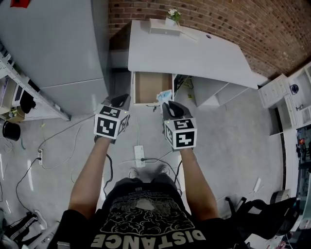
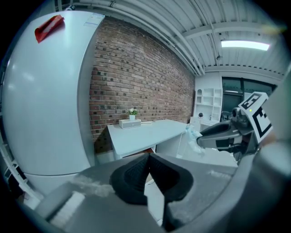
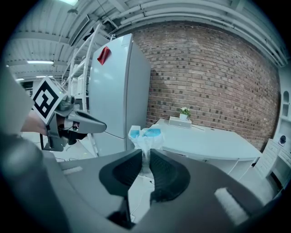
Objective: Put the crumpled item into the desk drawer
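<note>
As viewed from the head camera, found both tools held side by side in front of the desk point(image 1: 194, 53), close to the open drawer point(image 1: 133, 90), brown interior exposed.

Right gripper point(image 1: 169, 105): jaws closed part-way and pinched on the crumpled item point(image 1: 164, 95). Confirmed in the right gripper view: pads pressed on the item's narrow twisted neck, white-and-blue bulk standing up above the jaw tips. Item carried in the air, clear of any surface, appearing at the drawer's front right corner in the head view. Cannot tell whether directly over the opening. Not lying in the drawer.

Left gripper point(image 1: 120, 100): jaws brought together at the tips, nothing between them, as confirmed in the left gripper view. Held level with the right tool, just beside it, not touching it or the item.

Surroundings noted: tall grey cabinet point(image 1: 53, 44) left of the desk, red tag point(image 3: 103, 54) near its top; white box point(image 1: 164, 28) and small plant point(image 1: 173, 14) at the desk's rear edge, against the brick wall point(image 1: 233, 19); power strip point(image 1: 139, 153) on the floor between the forearms.
</note>
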Action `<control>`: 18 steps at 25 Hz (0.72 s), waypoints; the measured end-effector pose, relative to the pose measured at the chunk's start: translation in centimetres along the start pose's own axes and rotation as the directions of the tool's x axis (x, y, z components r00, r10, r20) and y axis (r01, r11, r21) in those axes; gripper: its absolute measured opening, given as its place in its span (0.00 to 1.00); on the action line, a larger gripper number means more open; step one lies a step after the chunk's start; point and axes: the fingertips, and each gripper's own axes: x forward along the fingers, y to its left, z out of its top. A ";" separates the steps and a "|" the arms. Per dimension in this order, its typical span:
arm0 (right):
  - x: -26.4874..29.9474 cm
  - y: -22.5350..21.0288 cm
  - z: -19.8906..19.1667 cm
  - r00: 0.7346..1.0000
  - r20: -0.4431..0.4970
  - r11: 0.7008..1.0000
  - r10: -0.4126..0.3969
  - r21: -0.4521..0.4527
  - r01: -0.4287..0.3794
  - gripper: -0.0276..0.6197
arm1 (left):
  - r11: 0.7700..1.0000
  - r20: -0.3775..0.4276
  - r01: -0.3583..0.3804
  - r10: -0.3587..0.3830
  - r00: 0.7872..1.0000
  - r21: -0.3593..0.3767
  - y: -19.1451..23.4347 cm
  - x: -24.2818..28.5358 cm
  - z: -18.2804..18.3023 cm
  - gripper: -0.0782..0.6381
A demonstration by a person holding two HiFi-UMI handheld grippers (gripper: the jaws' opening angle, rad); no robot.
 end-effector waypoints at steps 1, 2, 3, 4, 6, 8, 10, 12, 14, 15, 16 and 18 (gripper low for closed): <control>0.3 0.1 0.0 1.000 -0.001 1.000 0.003 0.000 -0.003 0.13 | 1.000 -0.002 0.000 0.000 1.000 -0.001 0.1 0.1 -0.2 0.11; 0.6 0.1 0.0 1.000 -0.002 1.000 0.006 -0.001 -0.006 0.13 | 1.000 -0.002 0.000 0.000 1.000 -0.001 0.2 0.3 -0.3 0.11; 0.9 0.1 0.0 1.000 -0.002 1.000 0.009 -0.002 -0.009 0.13 | 1.000 -0.002 -0.001 0.001 1.000 -0.001 0.3 0.4 -0.4 0.11; 1.2 0.1 0.0 1.000 -0.002 1.000 0.012 -0.003 -0.012 0.13 | 1.000 -0.002 -0.003 0.003 1.000 -0.003 0.4 0.6 -0.5 0.11; 1.7 -0.1 -0.1 1.000 -0.002 1.000 0.018 -0.005 -0.018 0.13 | 1.000 -0.002 -0.007 0.007 1.000 -0.007 0.7 1.0 -0.6 0.11; 2.3 -0.4 -0.3 1.000 -0.001 1.000 0.025 -0.004 -0.025 0.13 | 1.000 -0.004 -0.014 0.014 1.000 -0.009 0.9 1.6 -0.7 0.11; 2.9 -0.8 -0.6 0.999 -0.003 0.999 0.033 -0.004 -0.033 0.13 | 1.000 -0.008 -0.019 0.019 1.000 -0.010 1.0 2.3 -0.8 0.11; 3.5 -1.4 -0.9 0.999 -0.009 0.999 0.042 -0.002 -0.042 0.13 | 1.000 -0.014 -0.023 0.023 1.000 -0.009 0.8 3.1 -0.9 0.11; 4.3 -2.2 -1.2 0.998 -0.017 0.999 0.054 -0.002 -0.054 0.13 | 0.999 -0.019 -0.029 0.029 0.999 -0.012 0.7 4.1 -0.8 0.11; 4.7 -2.6 -1.3 0.998 -0.022 0.998 0.062 -0.004 -0.062 0.13 | 0.999 -0.022 -0.035 0.034 0.999 -0.017 0.7 4.6 -0.8 0.11; 5.1 -3.0 -1.4 0.997 -0.029 0.997 0.071 -0.007 -0.071 0.13 | 0.999 -0.026 -0.041 0.041 0.999 -0.023 0.8 5.2 -0.7 0.11; 6.1 -3.9 -1.5 0.995 -0.043 0.996 0.089 -0.015 -0.089 0.13 | 0.998 -0.033 -0.055 0.054 0.998 -0.037 0.9 6.3 -0.6 0.11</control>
